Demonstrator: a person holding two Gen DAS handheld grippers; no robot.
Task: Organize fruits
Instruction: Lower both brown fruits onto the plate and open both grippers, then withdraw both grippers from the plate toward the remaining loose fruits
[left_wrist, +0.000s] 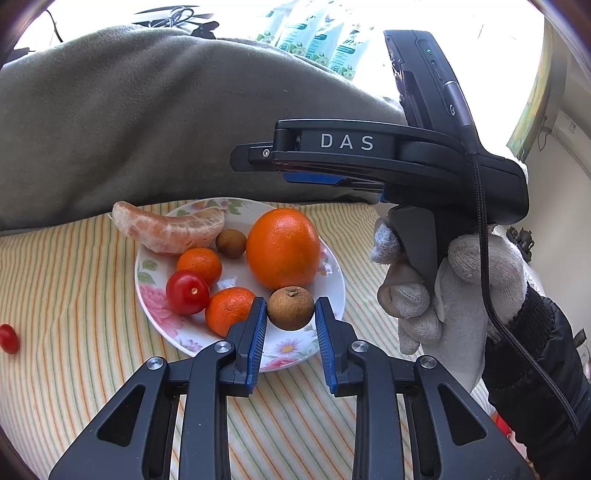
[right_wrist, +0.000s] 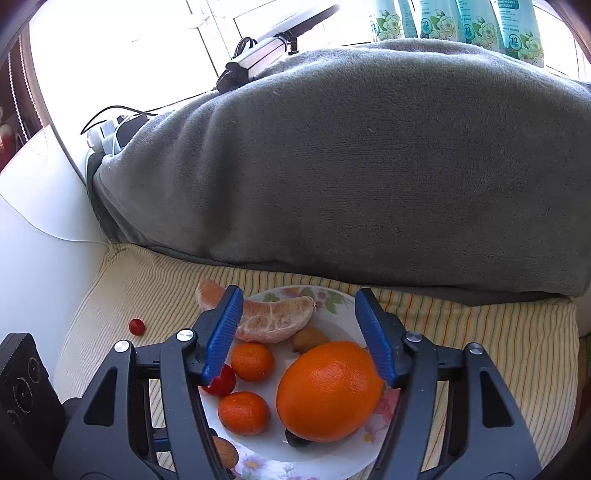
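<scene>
A floral plate (left_wrist: 147, 266) on the striped cloth holds a big orange (left_wrist: 282, 249), two mandarins (left_wrist: 199, 264), a cherry tomato (left_wrist: 187, 291), a peeled citrus piece (left_wrist: 170, 230) and a small brown fruit (left_wrist: 231, 243). My left gripper (left_wrist: 290, 301) is shut on another brown fruit (left_wrist: 290, 308) low over the plate's near side, a blue pad against each side. The right gripper (right_wrist: 299, 295) hangs open over the plate (right_wrist: 332, 306). The big orange (right_wrist: 328, 391) lies free on the plate between its fingers, close to the right pad (right_wrist: 375, 339).
A loose cherry tomato (right_wrist: 136, 326) lies on the striped cloth (right_wrist: 480, 350) left of the plate. A bulky grey blanket (right_wrist: 351, 166) rises just behind the plate. A gloved hand (left_wrist: 443, 288) holds the right gripper at the plate's right. Cables and a power strip (right_wrist: 107, 136) sit far left.
</scene>
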